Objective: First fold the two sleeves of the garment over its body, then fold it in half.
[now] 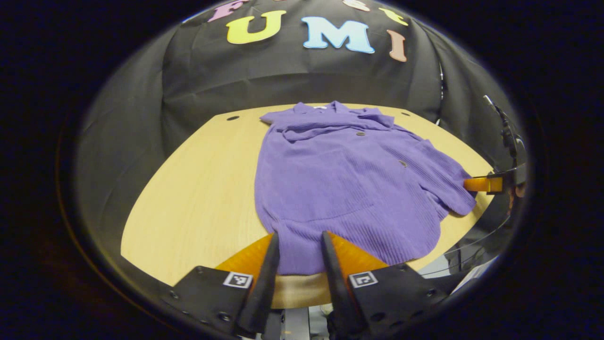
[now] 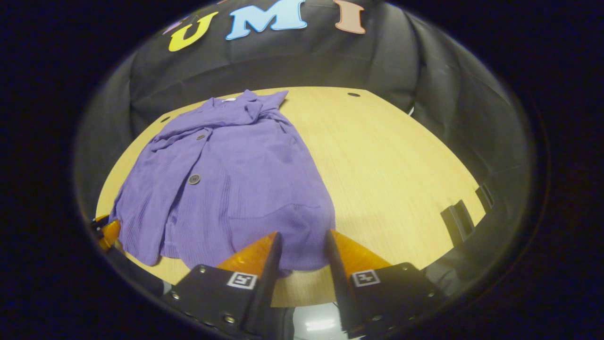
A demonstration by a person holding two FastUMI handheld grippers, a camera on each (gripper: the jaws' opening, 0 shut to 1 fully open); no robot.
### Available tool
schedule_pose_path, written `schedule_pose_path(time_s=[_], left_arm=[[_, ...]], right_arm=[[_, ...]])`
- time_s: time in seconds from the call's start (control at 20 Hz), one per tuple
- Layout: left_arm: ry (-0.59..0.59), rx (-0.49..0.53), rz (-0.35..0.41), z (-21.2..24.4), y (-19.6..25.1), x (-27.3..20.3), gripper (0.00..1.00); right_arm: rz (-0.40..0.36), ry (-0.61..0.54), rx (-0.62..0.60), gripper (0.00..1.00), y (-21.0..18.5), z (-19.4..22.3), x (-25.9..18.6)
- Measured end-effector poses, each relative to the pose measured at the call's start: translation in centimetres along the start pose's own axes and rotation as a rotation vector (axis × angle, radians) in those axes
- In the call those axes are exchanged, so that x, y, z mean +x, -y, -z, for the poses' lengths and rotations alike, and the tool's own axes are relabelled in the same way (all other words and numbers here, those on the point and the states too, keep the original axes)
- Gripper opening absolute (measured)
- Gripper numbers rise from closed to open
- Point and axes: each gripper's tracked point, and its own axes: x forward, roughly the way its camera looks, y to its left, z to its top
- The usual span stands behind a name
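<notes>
- Left hand-held gripper [image 1: 300, 245]: fingers parted, straddling the near hem of the garment [image 1: 339, 184] without pinching it.
- Right hand-held gripper [image 2: 302, 245]: fingers likewise apart over the hem's other corner; in the left gripper view it shows at the cloth's right edge.
- The purple buttoned garment lies on the bench [image 1: 198, 198], sleeves folded across near the collar at the far end.

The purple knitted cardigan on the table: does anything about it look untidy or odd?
The purple knitted cardigan lies skewed on the wooden table, its folded sleeves bunched near the collar and its lower right corner flaring out unevenly. No damage shows.
</notes>
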Motion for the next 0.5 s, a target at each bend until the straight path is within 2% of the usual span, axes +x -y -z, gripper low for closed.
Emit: schedule_pose_path(time_s=[0.05,0.1,0.15,0.2,0.25,0.3,0.5], left_arm=[[-0.002,0.008,0.005,0.0,0.3,0.2,0.46],[-0.008,0.011,0.000,-0.1,0.5,0.4,0.34],[-0.022,0.023,0.002,-0.1,0.6,0.4,0.23],[-0.036,0.033,0.012,-0.3,0.9,0.6,0.22],[-0.048,0.002,0.011,-0.4,0.6,0.4,0.20],[-0.061,-0.023,0.035,-0.6,1.0,0.4,0.09],[-0.029,-0.093,0.117,-3.9,2.3,-0.9,0.10]], right_arm=[[0.010,-0.002,0.002,0.43,-0.3,0.1,-0.2],[0.019,-0.007,-0.011,0.33,-0.4,0.1,-0.1],[0.013,-0.002,-0.033,0.28,-0.8,0.0,-0.3],[0.026,0.002,-0.009,0.28,-0.5,-0.6,-0.2],[0.029,-0.010,-0.006,0.06,-0.7,-0.2,-0.2],[0.019,-0.016,0.006,0.07,-1.0,-0.4,-0.3],[-0.047,0.044,0.073,0.06,-1.8,-2.7,-2.5]])
